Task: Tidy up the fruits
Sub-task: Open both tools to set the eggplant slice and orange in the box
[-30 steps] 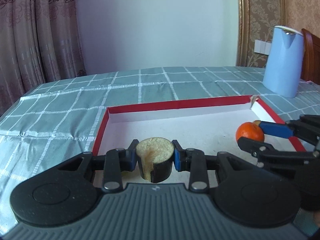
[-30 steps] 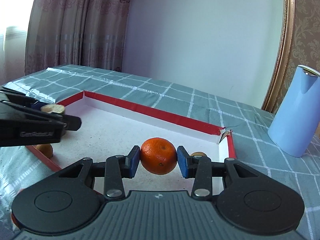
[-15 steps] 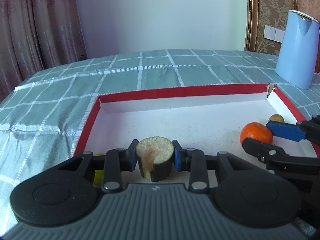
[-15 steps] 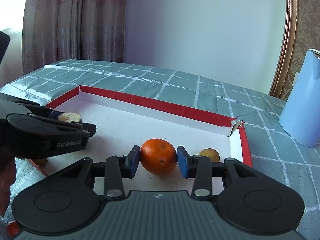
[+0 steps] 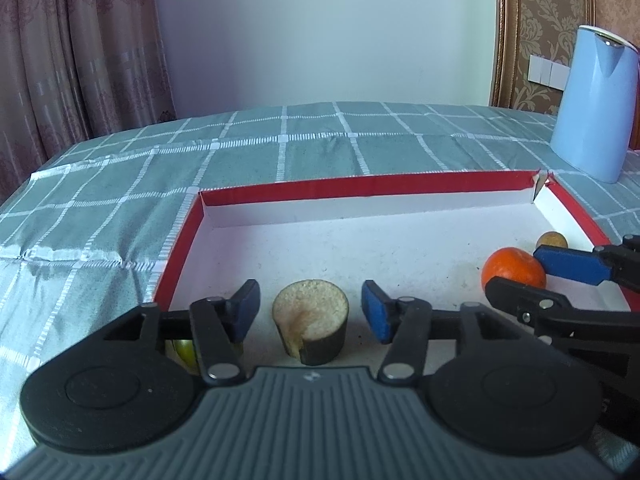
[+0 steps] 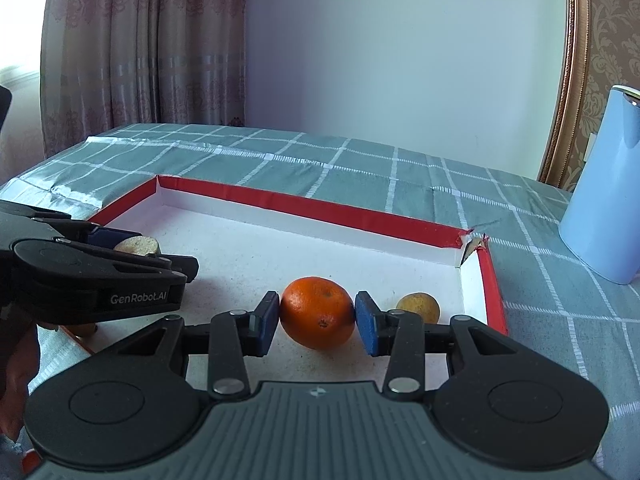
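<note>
A shallow white tray with a red rim [image 5: 360, 185] [image 6: 304, 206] lies on the checked tablecloth. My left gripper [image 5: 310, 314] is open; a dark-skinned cut fruit piece with a pale top [image 5: 310, 326] stands on the tray floor between its jaws, with gaps on both sides. My right gripper [image 6: 317, 318] has its blue pads against an orange [image 6: 317, 312] that rests on the tray floor near the right side. The orange also shows in the left wrist view [image 5: 513, 270]. A small yellow-brown fruit [image 6: 418, 307] lies just behind it by the right wall.
A light blue kettle [image 5: 592, 104] [image 6: 604, 200] stands on the table beyond the tray's far right corner. A small green-yellow fruit [image 5: 184, 350] shows behind my left finger at the tray's near left corner. Curtains and a wall stand behind the table.
My left gripper has opened and let go of the cut fruit piece, which now stands on the tray. Both grippers have come down to the tray floor; the orange stays between the right pads.
</note>
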The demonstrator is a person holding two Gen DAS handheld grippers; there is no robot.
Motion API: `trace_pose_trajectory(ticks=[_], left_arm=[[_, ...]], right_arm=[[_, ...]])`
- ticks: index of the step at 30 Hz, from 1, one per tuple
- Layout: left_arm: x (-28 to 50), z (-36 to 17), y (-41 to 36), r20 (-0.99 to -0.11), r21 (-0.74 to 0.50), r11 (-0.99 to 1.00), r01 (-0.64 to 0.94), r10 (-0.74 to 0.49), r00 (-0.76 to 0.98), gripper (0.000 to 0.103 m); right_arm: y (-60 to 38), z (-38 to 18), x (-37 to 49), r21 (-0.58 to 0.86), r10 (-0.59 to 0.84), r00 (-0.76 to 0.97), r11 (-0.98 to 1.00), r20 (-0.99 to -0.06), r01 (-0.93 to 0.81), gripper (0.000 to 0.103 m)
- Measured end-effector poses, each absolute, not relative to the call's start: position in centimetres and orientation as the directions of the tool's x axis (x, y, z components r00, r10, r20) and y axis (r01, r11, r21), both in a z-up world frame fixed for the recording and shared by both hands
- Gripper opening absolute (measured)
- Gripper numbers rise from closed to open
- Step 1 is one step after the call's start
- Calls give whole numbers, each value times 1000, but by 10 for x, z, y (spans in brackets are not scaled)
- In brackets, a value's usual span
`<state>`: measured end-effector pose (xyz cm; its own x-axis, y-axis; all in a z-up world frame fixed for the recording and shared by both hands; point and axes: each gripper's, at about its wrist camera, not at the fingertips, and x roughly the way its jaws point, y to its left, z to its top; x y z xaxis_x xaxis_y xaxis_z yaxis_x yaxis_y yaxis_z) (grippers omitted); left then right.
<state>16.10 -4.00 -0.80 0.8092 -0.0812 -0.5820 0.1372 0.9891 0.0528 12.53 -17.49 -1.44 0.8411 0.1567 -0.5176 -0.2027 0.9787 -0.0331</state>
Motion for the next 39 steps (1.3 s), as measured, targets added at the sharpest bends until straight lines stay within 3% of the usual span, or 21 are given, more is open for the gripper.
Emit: trace_pose_trajectory(ticks=[4, 6, 18, 23, 26, 30, 35, 39], left_arm=[[149, -1, -37, -533, 57, 989, 136, -85, 842, 76], [140, 3, -33, -499, 59, 989, 132, -85, 862, 78], [79, 9, 18, -435, -31, 998, 57, -65, 898, 88], [55, 4, 36, -456, -92, 992, 84, -117, 883, 88], [40, 1, 40, -461, -122, 983, 139, -180, 869, 88], [9, -4, 34, -443, -98, 967, 233, -252, 860, 88], [-16, -8, 13, -439, -20, 962, 273, -254, 862, 87], [-23, -10, -1, -471, -33, 959, 280, -262, 842, 81]], right_arm=[[-179, -13, 122, -17, 158, 850, 981, -503, -193, 54], [-182, -11, 117, -19, 148, 865, 984, -479, -179, 61], [-202, 4, 78, 75, 189, 899, 982, -395, -174, 61], [-196, 2, 52, 83, 245, 899, 970, -364, -230, 61], [-192, -4, 43, 54, 234, 899, 972, -371, -230, 70], [-194, -7, 42, 54, 213, 903, 977, -373, -208, 72], [-195, -9, 46, 53, 193, 897, 981, -398, -188, 72], [-195, -12, 47, 47, 181, 891, 983, -416, -177, 72]])
